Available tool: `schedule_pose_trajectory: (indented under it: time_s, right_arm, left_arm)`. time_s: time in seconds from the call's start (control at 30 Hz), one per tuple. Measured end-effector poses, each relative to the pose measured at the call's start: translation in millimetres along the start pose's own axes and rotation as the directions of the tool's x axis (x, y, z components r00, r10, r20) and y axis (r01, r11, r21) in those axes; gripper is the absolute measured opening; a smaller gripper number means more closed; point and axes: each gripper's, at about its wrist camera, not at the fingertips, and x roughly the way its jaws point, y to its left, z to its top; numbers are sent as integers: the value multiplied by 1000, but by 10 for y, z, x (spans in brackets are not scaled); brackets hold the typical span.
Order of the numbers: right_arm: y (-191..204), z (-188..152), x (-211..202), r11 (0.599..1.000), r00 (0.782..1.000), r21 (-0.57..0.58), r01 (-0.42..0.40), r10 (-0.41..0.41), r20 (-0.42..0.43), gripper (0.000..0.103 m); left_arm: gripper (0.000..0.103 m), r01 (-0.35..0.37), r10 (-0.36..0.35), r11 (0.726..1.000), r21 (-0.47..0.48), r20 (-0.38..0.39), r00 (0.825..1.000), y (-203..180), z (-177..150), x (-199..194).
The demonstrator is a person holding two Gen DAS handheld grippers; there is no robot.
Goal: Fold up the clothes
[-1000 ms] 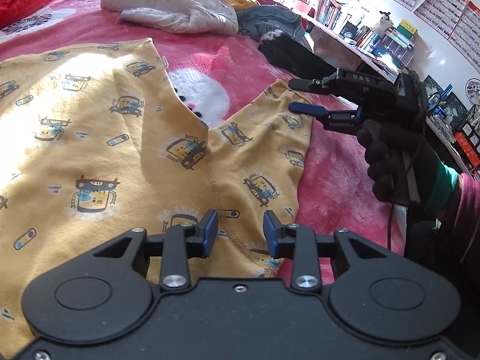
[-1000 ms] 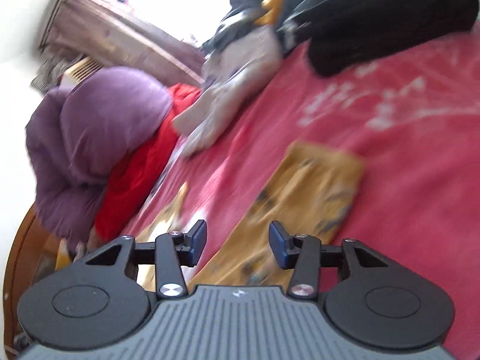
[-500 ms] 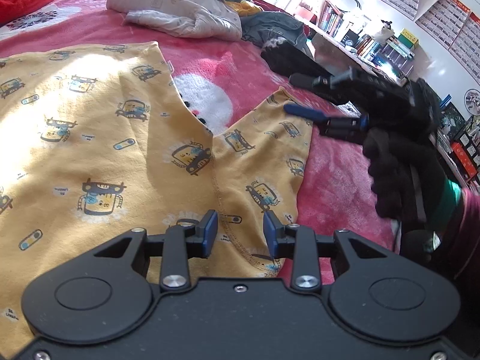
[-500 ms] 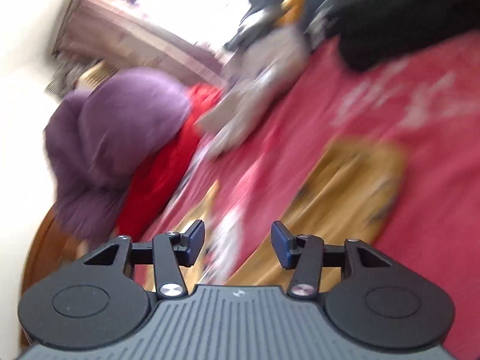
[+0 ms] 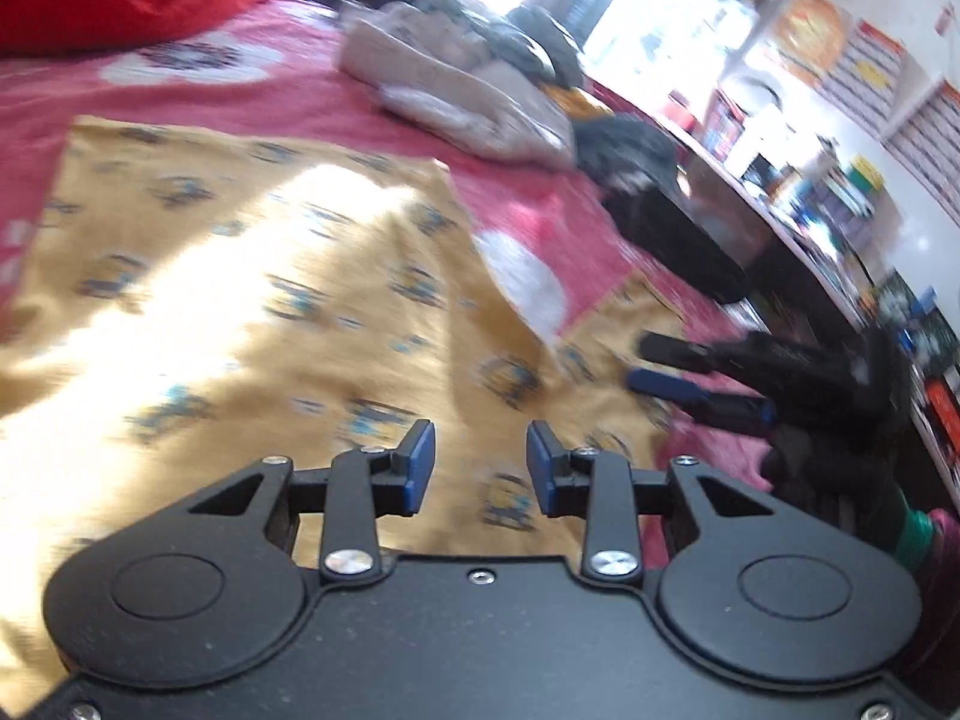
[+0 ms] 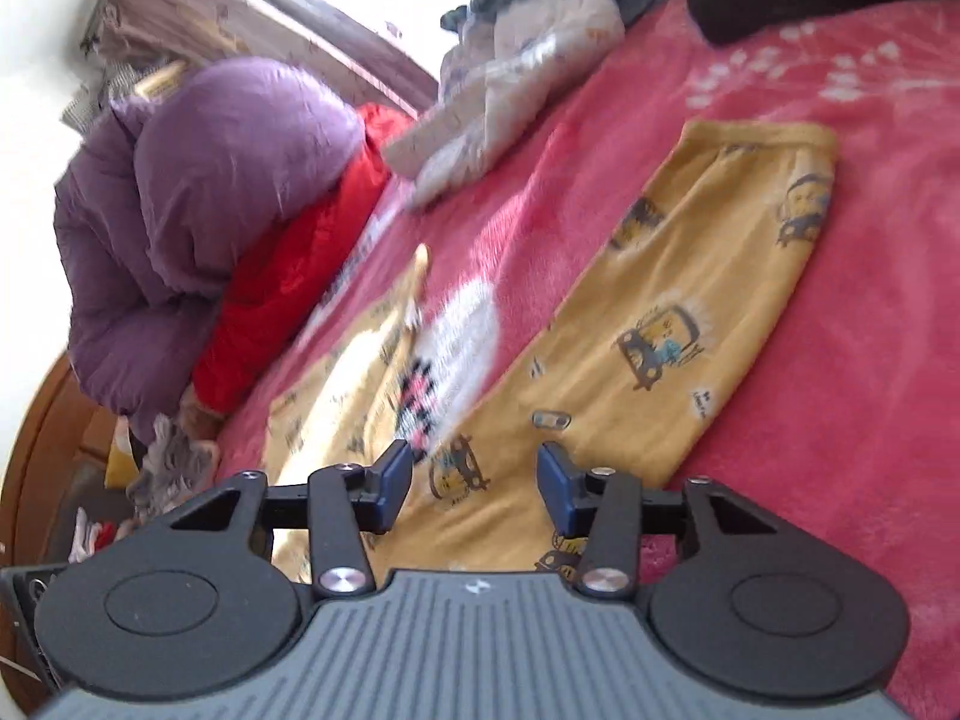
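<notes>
Spread flat across a red fleece blanket (image 5: 528,204): a pair of yellow cotton trousers printed with small cartoon cars (image 5: 252,312), waistband toward the near left, legs splayed toward the far right with a white patch of the blanket's pattern showing between them. Right-hand trouser leg (image 6: 708,300) lying straight and unfolded in the right wrist view, cuff at the far end.

Poised low over the crotch seam, the left gripper (image 5: 477,468), blue-padded fingers (image 5: 418,463) parted and empty, nothing between them. Hovering above the near part of the right leg, the right gripper (image 6: 474,483), held in a black-gloved hand (image 5: 840,420), likewise spread wide and gripping nothing; whether its pads touch the cloth cannot be told.

Judged the opening step: garment laid out, no fold made yet, both tools lining up for a first pinch. Called for next, most likely: closing on an edge of one leg and carrying it across onto the other, keeping the cloth taut enough to avoid bunching at the seam.

In the background at the far edge of the bed, a heap of pale grey and dark clothing (image 5: 462,96); at far left in the right wrist view, a puffy purple jacket (image 6: 198,210) over a red quilted garment (image 6: 288,288). Cluttered shelves (image 5: 828,192) along the right wall.
</notes>
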Motion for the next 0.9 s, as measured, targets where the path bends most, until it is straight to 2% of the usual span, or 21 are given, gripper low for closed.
schedule_pose_trajectory:
  time_s: [0.13, 0.27, 0.33, 0.43, 0.5, 0.57, 0.6, 0.7, 0.8, 0.87, 0.9]
  right_arm:
    - [48, -56, -103, 999, 999, -22, 42, -41, 32, 51]
    - [269, -69, -138, 994, 998, -94, 49, -46, 33, 51]
    - [420, -60, -120, 988, 998, -142, 65, -61, 30, 51]
    - [612, -41, -92, 978, 997, -196, 76, -72, 29, 49]
    - [723, -37, -62, 972, 998, -229, 62, -56, 29, 45]
    - [834, -57, -9, 965, 999, -259, 35, -31, 19, 40]
    - [881, -73, 28, 963, 1000, -268, 21, -20, 9, 40]
    - [1009, -153, 220, 957, 999, -288, -30, 20, -38, 40]
    - [1054, -218, 462, 954, 997, -294, -57, 38, -70, 40]
    - [1006, -237, 621, 952, 998, -306, -6, -15, -67, 39]
    - [962, -239, 699, 947, 996, -319, 49, -72, -61, 39]
  left_arm:
    - [31, -107, 114, 988, -108, 63, 991, 365, 19, -258]
    - [32, -143, 174, 968, -206, 143, 974, 718, 99, -630]
    - [32, -167, 220, 952, -255, 195, 956, 923, 152, -865]
    - [32, -182, 290, 911, -370, 260, 921, 1295, 207, -1204]
    - [32, -162, 305, 886, -435, 282, 910, 1499, 200, -1345]
    - [32, -101, 262, 876, -472, 290, 920, 1593, 182, -1371]
    - [32, -68, 226, 881, -469, 289, 930, 1579, 186, -1338]
    - [32, 1, 105, 926, -378, 261, 960, 1326, 233, -1142]
    - [32, 2, 66, 957, -291, 223, 973, 1081, 266, -967]
    - [33, -31, 86, 959, -282, 184, 979, 1070, 301, -814]
    - [36, -50, 99, 959, -280, 163, 982, 1077, 320, -735]
